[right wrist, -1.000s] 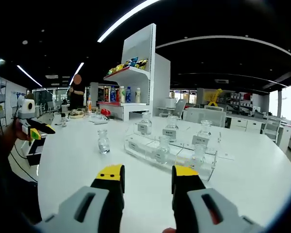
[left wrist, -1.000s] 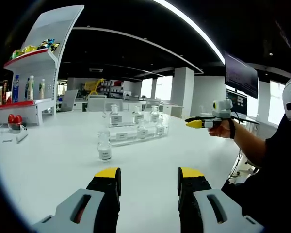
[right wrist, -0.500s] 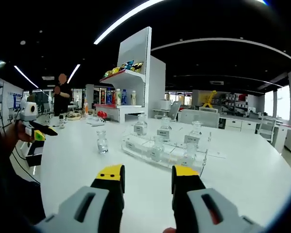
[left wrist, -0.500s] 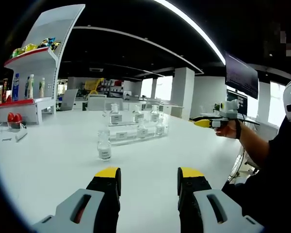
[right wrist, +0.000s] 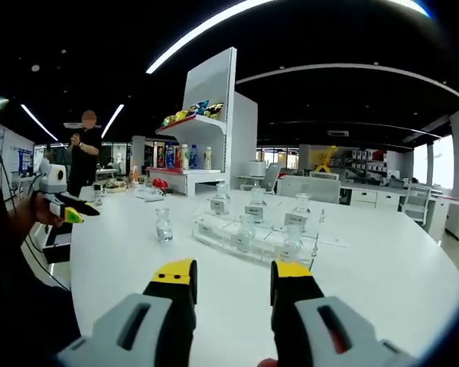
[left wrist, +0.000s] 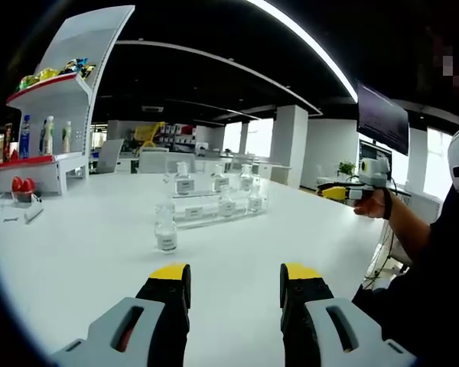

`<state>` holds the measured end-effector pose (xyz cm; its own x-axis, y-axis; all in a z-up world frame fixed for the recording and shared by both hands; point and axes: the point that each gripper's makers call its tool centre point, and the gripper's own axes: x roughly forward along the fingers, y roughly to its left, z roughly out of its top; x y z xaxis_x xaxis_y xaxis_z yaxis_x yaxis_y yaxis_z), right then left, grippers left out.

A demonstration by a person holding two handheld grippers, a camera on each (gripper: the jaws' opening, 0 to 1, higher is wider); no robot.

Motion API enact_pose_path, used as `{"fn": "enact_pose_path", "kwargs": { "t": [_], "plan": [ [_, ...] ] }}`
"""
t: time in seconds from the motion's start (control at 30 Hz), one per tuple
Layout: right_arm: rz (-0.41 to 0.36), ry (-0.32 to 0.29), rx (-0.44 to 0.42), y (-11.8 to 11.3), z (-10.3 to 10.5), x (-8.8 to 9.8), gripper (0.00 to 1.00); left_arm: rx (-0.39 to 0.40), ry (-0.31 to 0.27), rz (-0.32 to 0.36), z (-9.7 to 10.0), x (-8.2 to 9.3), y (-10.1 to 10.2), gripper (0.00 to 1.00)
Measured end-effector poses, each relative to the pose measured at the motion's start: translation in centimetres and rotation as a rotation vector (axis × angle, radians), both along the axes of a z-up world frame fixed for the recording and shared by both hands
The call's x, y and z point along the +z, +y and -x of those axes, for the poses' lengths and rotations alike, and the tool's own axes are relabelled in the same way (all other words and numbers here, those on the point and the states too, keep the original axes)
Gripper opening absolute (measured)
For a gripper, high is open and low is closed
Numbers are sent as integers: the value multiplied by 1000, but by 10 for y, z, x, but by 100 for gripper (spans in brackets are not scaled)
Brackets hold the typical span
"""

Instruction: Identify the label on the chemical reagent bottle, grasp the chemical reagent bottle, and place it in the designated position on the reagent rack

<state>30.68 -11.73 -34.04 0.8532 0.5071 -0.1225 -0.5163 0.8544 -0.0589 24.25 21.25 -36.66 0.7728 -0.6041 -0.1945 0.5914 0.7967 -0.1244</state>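
Two grippers hang open over the white table (left wrist: 76, 252), and neither one holds anything. In the left gripper view, the left gripper (left wrist: 235, 284) has a wide gap between its yellow tips. Ahead of it, a bit to its left, one small reagent bottle (left wrist: 166, 230) stands alone. Just past that bottle sits the clear reagent rack (left wrist: 214, 208), with more small bottles in it. In the right gripper view, the right gripper (right wrist: 232, 280) is just as wide open, and the lone bottle is ahead to its left. I think the reading step is in hand. The label is too small to read. Next, a gripper needs to go close, then close its tips around the bottle.
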Motion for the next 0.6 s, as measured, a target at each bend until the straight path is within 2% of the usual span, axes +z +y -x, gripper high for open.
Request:
{"fn": "enact_pose_path", "kwargs": {
  "t": [0.6],
  "plan": [
    [19,31,-14,-14,34,-14,38,4,1,-4,-15,-3,-2,48]
  ]
}}
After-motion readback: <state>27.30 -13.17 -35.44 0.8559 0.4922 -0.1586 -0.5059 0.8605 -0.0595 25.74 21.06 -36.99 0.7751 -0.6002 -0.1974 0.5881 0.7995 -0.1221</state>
